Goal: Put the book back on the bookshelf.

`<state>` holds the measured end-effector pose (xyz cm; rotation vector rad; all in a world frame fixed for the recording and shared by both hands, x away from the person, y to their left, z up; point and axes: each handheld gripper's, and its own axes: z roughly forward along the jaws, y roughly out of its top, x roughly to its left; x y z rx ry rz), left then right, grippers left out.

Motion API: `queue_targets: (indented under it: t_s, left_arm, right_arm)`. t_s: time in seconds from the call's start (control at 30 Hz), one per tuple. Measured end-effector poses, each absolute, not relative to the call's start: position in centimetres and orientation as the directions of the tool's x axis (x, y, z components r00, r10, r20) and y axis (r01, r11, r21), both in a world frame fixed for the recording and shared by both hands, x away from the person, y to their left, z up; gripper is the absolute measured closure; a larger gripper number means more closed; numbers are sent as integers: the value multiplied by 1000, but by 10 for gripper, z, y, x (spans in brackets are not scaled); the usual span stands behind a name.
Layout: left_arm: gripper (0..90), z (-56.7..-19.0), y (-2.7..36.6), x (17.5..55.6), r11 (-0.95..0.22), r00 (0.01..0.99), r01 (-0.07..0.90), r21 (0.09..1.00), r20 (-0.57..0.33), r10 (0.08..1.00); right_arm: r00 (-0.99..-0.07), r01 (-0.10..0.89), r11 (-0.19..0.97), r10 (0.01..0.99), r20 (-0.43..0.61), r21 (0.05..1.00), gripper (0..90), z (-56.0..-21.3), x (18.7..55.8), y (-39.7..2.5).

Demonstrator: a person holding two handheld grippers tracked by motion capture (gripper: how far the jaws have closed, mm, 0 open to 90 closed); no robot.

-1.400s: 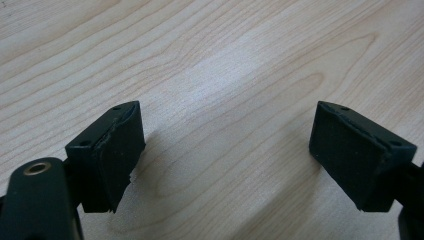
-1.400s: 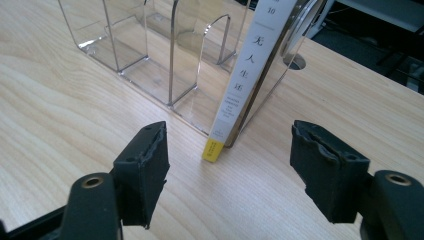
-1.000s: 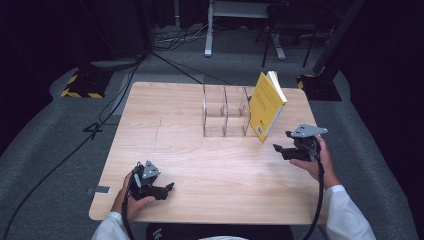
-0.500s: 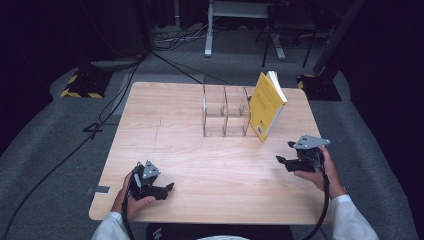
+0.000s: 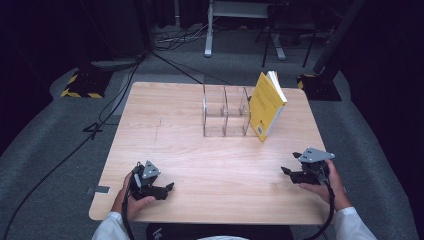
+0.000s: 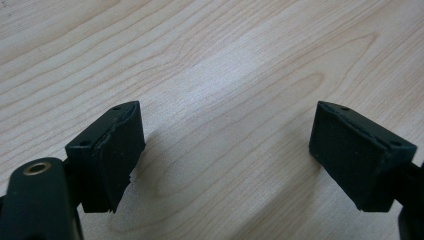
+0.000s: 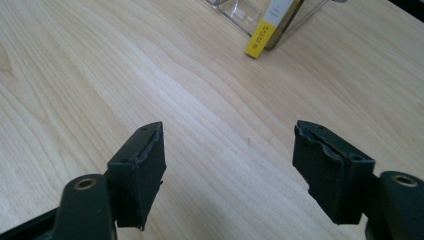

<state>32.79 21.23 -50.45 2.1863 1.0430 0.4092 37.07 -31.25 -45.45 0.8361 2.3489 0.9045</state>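
A yellow book (image 5: 266, 105) stands tilted against the right end of a clear plastic divider rack (image 5: 225, 110) at the back middle of the wooden table (image 5: 210, 155). Its lower corner (image 7: 267, 27) shows at the top of the right gripper view. My left gripper (image 5: 167, 189) rests low at the table's front left, held in a hand, open with nothing between its jaws (image 6: 225, 160). My right gripper (image 5: 289, 171) sits at the front right, well short of the book, open and empty (image 7: 230, 165).
Cables (image 5: 90, 130) run over the grey floor left of the table. A stand base with yellow and black stripes (image 5: 80, 82) sits at the back left, another dark base (image 5: 320, 82) at the back right. Bare wood lies between the two grippers.
My right gripper has drawn back from beside the book toward the front right of the table and come lower. The left gripper has stayed put.
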Motion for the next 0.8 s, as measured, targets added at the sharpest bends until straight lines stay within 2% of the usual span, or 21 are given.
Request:
queue_targets:
  t_s: [0.8]
  left_arm:
    - [152, -505, 212, 328, -454, 631, 565, 689, -5, 776]
  right_arm:
    - [-650, 463, 524, 749, -128, 715, 307, -487, 331, -359]
